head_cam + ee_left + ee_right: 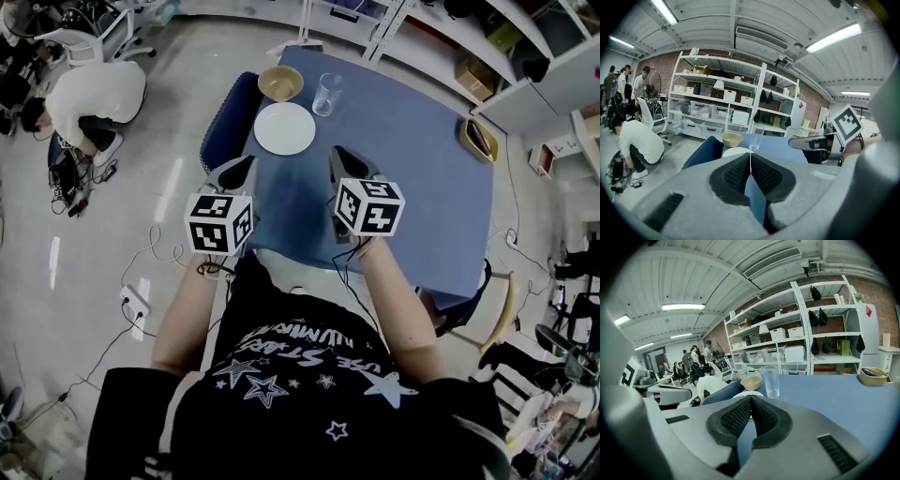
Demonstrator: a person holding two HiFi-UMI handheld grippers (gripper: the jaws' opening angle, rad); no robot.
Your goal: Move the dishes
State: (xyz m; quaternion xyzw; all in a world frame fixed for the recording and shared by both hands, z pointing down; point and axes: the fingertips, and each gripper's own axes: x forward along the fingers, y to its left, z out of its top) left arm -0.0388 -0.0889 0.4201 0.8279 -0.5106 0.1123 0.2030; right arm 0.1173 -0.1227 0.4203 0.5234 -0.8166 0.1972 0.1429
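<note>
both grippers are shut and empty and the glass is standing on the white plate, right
No: the glass stands on the blue table beside the white plate, as the head view shows. Left gripper and right gripper are shut and empty.

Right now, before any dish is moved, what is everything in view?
table: one, blue, centre
plate: one, white, table's far left
bowl: one, tan, beyond plate
glass: one, clear, right of bowl
tray: one, yellowish, table's right edge
chair: one, dark blue, left of table
person: one, white top, crouched on floor
left tongs: grey, shut, empty
right tongs: grey, shut, empty
</note>
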